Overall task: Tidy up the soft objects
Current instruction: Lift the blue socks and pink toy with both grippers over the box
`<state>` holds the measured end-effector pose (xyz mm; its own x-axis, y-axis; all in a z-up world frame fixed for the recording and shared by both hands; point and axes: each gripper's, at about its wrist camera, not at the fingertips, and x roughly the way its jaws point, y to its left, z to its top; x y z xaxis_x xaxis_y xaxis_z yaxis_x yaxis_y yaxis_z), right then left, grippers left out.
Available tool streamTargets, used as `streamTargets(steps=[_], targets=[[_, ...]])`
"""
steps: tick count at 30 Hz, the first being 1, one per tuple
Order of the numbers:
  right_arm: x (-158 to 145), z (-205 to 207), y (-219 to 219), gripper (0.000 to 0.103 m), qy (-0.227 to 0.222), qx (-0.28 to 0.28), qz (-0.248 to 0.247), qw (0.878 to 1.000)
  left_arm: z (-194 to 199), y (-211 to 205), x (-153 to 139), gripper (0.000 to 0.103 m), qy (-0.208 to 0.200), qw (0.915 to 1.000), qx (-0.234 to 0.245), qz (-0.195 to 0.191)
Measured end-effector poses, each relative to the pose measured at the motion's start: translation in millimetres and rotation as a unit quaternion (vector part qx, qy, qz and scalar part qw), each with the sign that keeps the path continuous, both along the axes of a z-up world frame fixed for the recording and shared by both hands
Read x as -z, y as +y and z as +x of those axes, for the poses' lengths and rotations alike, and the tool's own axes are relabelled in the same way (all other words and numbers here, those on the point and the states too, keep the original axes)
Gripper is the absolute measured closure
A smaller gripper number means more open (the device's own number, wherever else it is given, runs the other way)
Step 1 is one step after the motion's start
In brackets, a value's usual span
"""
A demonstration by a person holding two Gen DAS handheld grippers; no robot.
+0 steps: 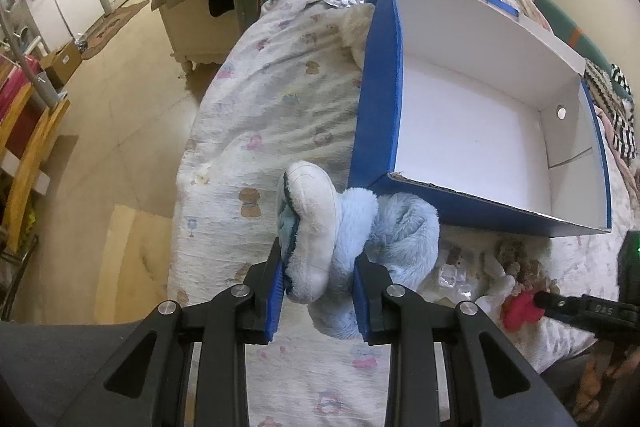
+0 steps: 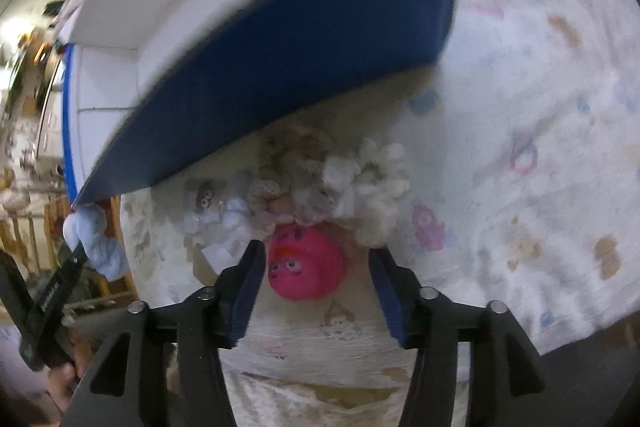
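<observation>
Risks with one plush held and one not yet gripped

Left claw [image 1: 318, 291] is clamped on the blue plush toy [image 1: 360, 239], which hangs ahead of its pads with the open blue box [image 1: 376, 99] just beyond and to the right; the grip sits on one end of the toy, so I judge the loose bulk could catch the near wall and drag the light box across the bed [image 1: 272, 99]. Right claw [image 2: 316, 283] stands apart, straddling the pink plush face [image 2: 306, 267] without visibly pressing it. The fluffy cream and beige pieces [image 2: 360, 183] lie touching just beyond, so closing there may snag them too, or the round toy may squirt out.
</observation>
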<state>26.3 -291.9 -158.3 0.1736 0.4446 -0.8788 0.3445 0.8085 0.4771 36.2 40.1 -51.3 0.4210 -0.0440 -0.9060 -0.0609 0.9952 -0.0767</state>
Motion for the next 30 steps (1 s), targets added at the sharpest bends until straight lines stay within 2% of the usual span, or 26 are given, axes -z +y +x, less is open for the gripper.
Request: streamTargets(steps=[4, 8, 10, 14, 19, 22, 25, 30], targets=[[17, -4, 8, 0.044, 0.038, -0.01, 0.024, 0.999, 0, -2, 0, 0.076, -0.001, 1.0, 0.006, 0.0], [13, -1, 21, 0.044, 0.017, -0.018, 0.0, 1.0, 1, -4, 1, 0.076, -0.002, 1.0, 0.008, 0.001], [16, 1, 27, 0.056, 0.018, -0.021, 0.004, 1.0, 1, -5, 2, 0.076, -0.001, 1.0, 0.008, 0.003], [7, -1, 37, 0.057, 0.004, -0.041, 0.004, 0.999, 0, -6, 1, 0.076, -0.002, 0.9999, 0.01, 0.008], [-28, -10, 47, 0.057, -0.037, -0.053, 0.022, 0.998, -8, -6, -4, 0.076, -0.005, 0.9998, 0.01, 0.017], [-50, -14, 56, 0.057, -0.064, -0.063, 0.023, 0.996, -14, -8, -12, 0.076, -0.016, 0.9989, 0.004, 0.045], [-70, -18, 61, 0.057, -0.091, -0.075, 0.021, 0.993, -16, -9, -20, 0.076, -0.021, 0.9989, 0.002, 0.041], [-107, -16, 55, 0.057, -0.147, -0.08, 0.008, 0.986, -20, -17, -46, 0.076, -0.063, 0.9968, 0.002, 0.049]])
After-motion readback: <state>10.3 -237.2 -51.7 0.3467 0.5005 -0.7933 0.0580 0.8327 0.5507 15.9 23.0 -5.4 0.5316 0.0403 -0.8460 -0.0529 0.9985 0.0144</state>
